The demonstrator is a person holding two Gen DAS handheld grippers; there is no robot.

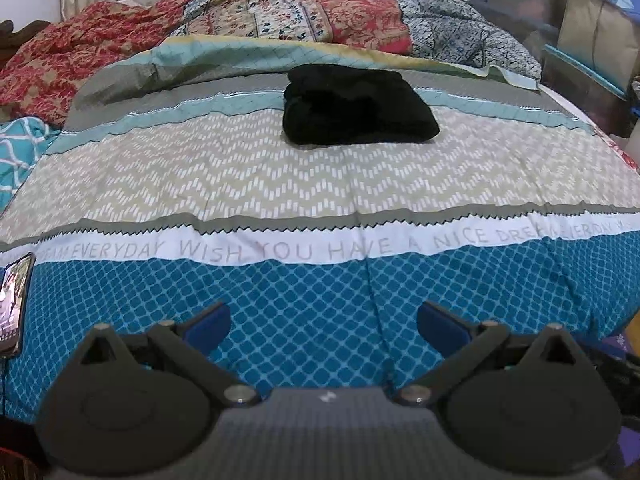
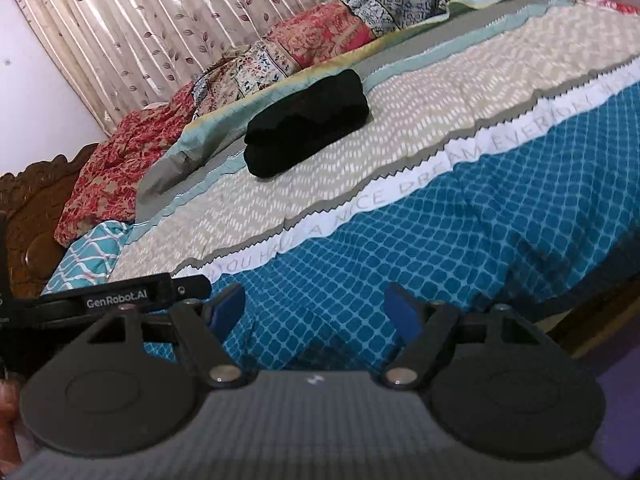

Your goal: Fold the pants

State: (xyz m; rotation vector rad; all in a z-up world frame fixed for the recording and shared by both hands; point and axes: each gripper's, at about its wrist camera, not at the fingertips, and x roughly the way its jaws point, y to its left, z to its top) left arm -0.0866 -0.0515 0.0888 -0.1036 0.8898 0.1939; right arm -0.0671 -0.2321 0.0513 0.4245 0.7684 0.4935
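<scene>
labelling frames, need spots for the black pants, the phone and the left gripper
black pants (image 1: 356,108): left wrist view, middle of the folded bundle
phone (image 1: 14,304): left wrist view, its lit screen at the bed's edge
left gripper (image 1: 324,322): left wrist view, gap midway between the open blue fingertips

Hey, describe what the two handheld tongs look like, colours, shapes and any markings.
Both the left tongs and right tongs match: matte black linkage arms with silver pivot pins, round black discs either side, a grey textured body with a small white mark, and blue finger pads. The right wrist view shows a black bar printed "GenRobot.AI" in white.
</scene>
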